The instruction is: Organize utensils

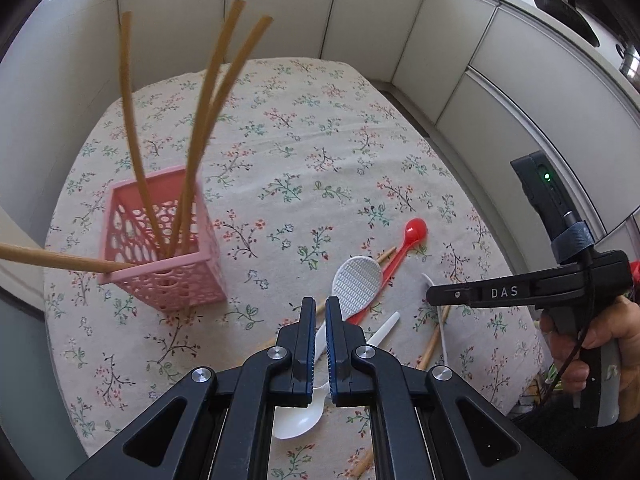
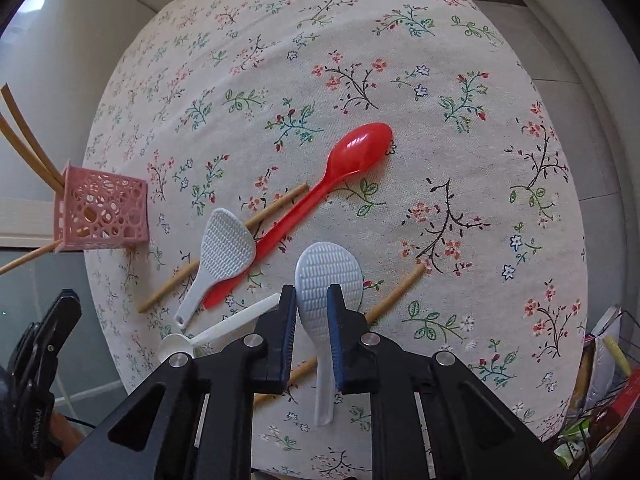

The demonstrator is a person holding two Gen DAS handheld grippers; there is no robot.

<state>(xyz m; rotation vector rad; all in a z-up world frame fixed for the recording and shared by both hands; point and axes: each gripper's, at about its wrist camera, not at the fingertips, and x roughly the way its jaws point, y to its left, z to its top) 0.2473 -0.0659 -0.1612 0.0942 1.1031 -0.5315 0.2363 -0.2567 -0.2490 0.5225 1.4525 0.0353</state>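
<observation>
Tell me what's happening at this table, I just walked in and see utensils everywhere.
A person with a gripper in each hand is sorting utensils. The right gripper is clamped on a white rice paddle. The left gripper is shut and empty over the white spoon. Several chopsticks stand in the pink basket; a red spoon, a second paddle and loose chopsticks lie on the floral cloth.

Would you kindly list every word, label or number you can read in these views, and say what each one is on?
"DAS": white letters on the side of the right gripper, seen from the left wrist.
White lettering on the left gripper, low at the left edge of the right wrist view: turned sideways and too blurred to read.
Packets at the right edge: no legible print.
</observation>
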